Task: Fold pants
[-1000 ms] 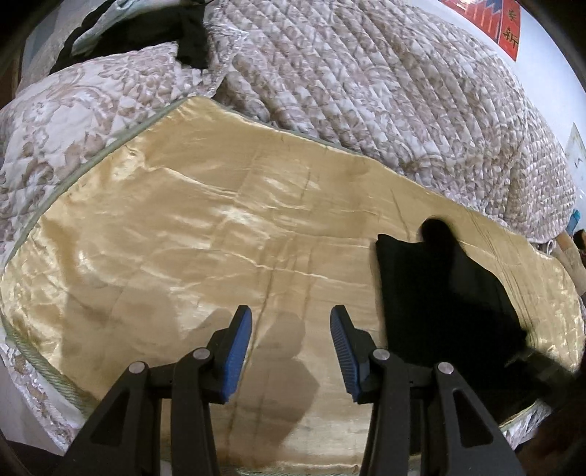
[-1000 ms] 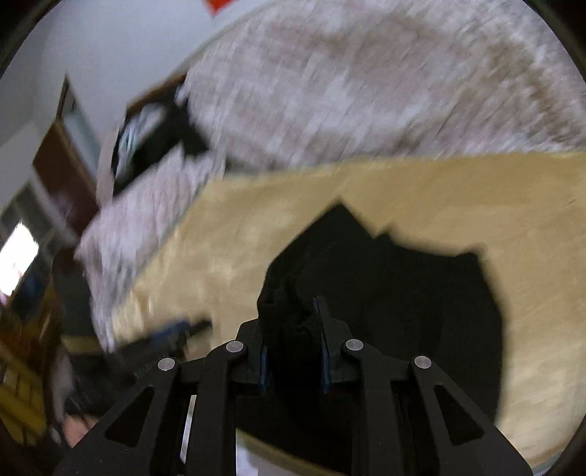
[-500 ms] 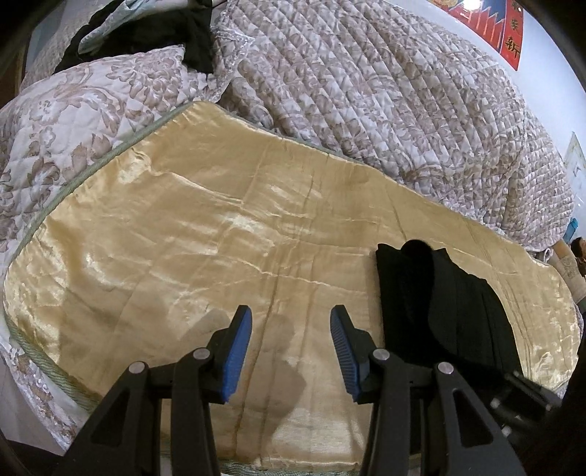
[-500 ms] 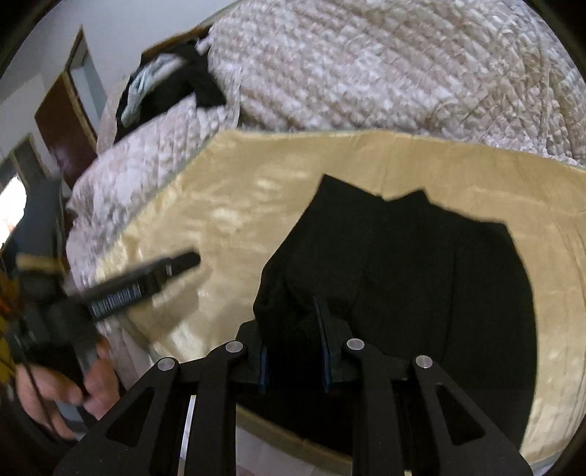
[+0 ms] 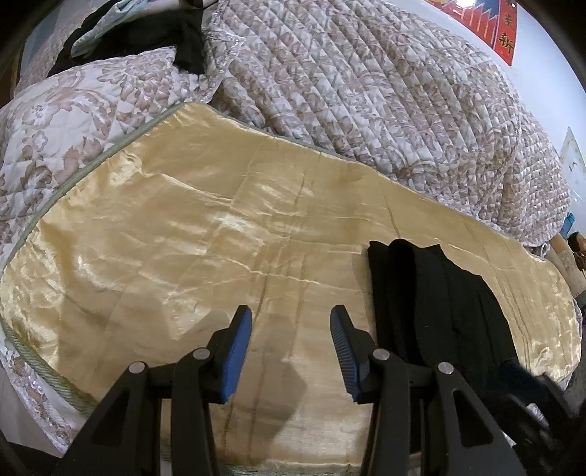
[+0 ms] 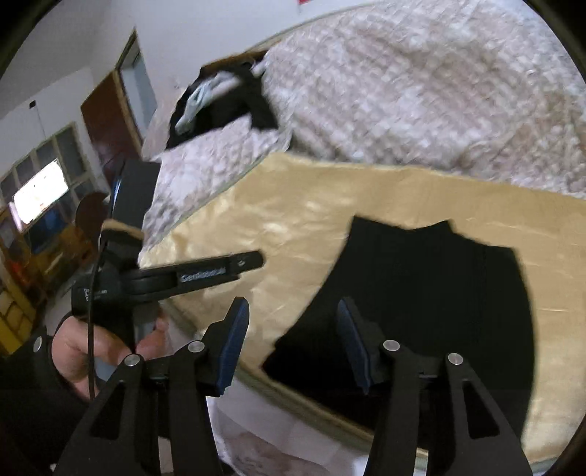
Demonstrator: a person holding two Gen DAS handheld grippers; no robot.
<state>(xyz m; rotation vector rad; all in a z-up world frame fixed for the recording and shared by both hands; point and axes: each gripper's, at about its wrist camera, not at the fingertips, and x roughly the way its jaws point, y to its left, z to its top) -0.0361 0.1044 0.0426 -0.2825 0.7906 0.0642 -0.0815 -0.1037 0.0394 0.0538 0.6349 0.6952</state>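
Observation:
Black pants (image 6: 421, 293) lie folded flat on a golden satin sheet (image 6: 293, 219), near its front edge. In the left wrist view the same pants (image 5: 439, 304) sit to the right of my left gripper (image 5: 291, 351), which is open over bare sheet (image 5: 219, 238) with nothing between its blue pads. My right gripper (image 6: 293, 344) hovers at the pants' near left corner; its jaws are opening and no cloth is between them. The left gripper also shows in the right wrist view (image 6: 205, 274), held by a hand (image 6: 84, 348).
A quilted floral bedspread (image 5: 366, 91) is bunched behind the sheet. A pillow (image 5: 73, 117) and a pile of dark clothes (image 5: 139, 33) lie at the back left. The bed's front edge (image 6: 329, 410) runs just under my right gripper. A door and window are off to the left.
My right gripper has let go of the bunched black cloth it pinched and opened. The pants now lie flat. The right gripper shifted sideways and rolled; the left has not moved.

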